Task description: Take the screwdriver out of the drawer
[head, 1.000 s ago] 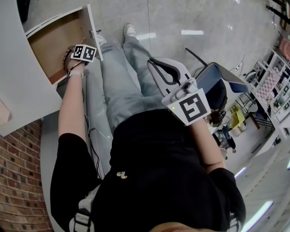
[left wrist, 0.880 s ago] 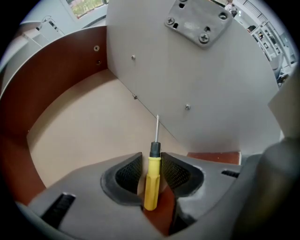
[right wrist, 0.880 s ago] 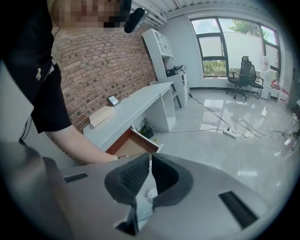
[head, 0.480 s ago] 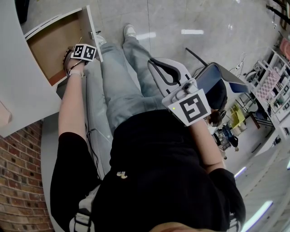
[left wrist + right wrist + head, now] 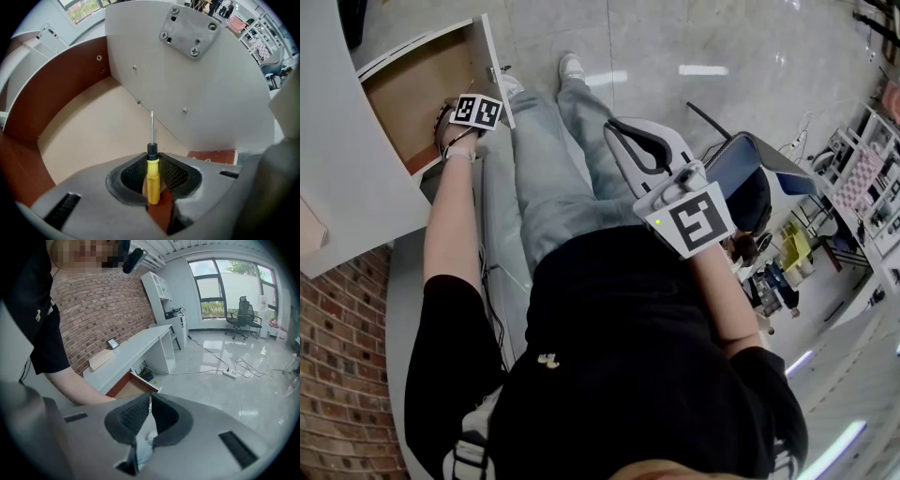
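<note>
Inside the open drawer [image 5: 89, 126], the left gripper [image 5: 152, 158] has just been closing its jaws, which now pinch the yellow handle of the screwdriver [image 5: 153, 180]. The tool seems ready for lifting out, while the right gripper [image 5: 149, 401] hangs aside, clenched on nothing.

We are looking at red brick wall [image 5: 103, 301] running behind long white desktop [image 5: 136, 350]. Flat tan cardboard box [image 5: 101, 359] lying on desktop, small dark-framed panel [image 5: 113, 343] standing near it. Tall white shelf unit [image 5: 161, 289] standing at desktop's far end. We are noting glossy pale grey tiled floor [image 5: 675, 37], white power strip [image 5: 229, 374] with cables lying on it. Black office chair [image 5: 243, 315] standing before large window [image 5: 220, 284]. Light blue jeans [image 5: 553, 178] and white sneaker [image 5: 570, 64] showing beyond black T-shirt [image 5: 628, 356].
</note>
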The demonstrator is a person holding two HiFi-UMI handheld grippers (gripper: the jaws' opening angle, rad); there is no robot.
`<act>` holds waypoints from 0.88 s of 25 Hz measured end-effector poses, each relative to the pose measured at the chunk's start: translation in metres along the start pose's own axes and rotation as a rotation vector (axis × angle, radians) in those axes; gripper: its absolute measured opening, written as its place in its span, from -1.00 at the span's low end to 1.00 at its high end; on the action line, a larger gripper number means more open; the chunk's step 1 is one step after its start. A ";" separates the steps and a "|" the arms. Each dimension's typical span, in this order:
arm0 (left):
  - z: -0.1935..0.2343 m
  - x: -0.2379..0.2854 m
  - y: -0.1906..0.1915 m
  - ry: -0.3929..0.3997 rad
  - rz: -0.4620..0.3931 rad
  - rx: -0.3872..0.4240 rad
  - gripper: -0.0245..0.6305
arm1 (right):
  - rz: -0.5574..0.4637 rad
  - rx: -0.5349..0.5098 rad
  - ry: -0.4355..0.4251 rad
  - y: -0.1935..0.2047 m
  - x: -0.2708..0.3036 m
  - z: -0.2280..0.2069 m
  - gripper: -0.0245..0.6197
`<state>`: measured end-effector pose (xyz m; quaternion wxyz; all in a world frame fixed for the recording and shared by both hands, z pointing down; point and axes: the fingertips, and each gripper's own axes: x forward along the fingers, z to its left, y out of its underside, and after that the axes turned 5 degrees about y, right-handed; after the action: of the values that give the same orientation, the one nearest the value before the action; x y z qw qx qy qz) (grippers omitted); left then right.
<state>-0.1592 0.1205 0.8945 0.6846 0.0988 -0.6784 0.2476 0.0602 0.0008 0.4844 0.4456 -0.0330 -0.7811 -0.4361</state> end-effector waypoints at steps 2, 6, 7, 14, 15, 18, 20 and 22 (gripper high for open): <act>0.000 -0.008 -0.001 -0.003 -0.009 0.000 -0.68 | -0.011 -0.001 -0.002 -0.004 -0.002 0.001 -0.88; 0.000 -0.027 -0.001 -0.011 -0.029 0.001 -0.68 | -0.038 -0.003 -0.004 -0.014 -0.008 0.004 -0.88; 0.001 -0.033 -0.002 -0.015 -0.037 -0.001 -0.68 | -0.045 -0.003 -0.005 -0.017 -0.010 0.004 -0.88; 0.012 -0.075 -0.007 -0.050 -0.097 -0.024 -0.68 | -0.112 -0.032 -0.022 -0.044 -0.019 0.007 -0.88; 0.013 -0.082 -0.007 -0.053 -0.107 -0.027 -0.68 | -0.122 -0.036 -0.025 -0.048 -0.020 0.009 -0.88; 0.013 -0.102 -0.010 -0.058 -0.139 -0.038 -0.68 | -0.151 -0.051 -0.035 -0.063 -0.025 0.012 -0.88; 0.012 -0.116 -0.012 -0.062 -0.165 -0.048 -0.68 | -0.169 -0.059 -0.041 -0.071 -0.027 0.013 -0.88; 0.010 -0.131 -0.015 -0.068 -0.195 -0.058 -0.68 | -0.183 -0.069 -0.048 -0.078 -0.030 0.015 -0.88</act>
<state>-0.1556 0.0760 0.7700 0.6846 0.1526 -0.6953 0.1567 0.0339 -0.0264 0.4081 0.3836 0.0128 -0.7759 -0.5006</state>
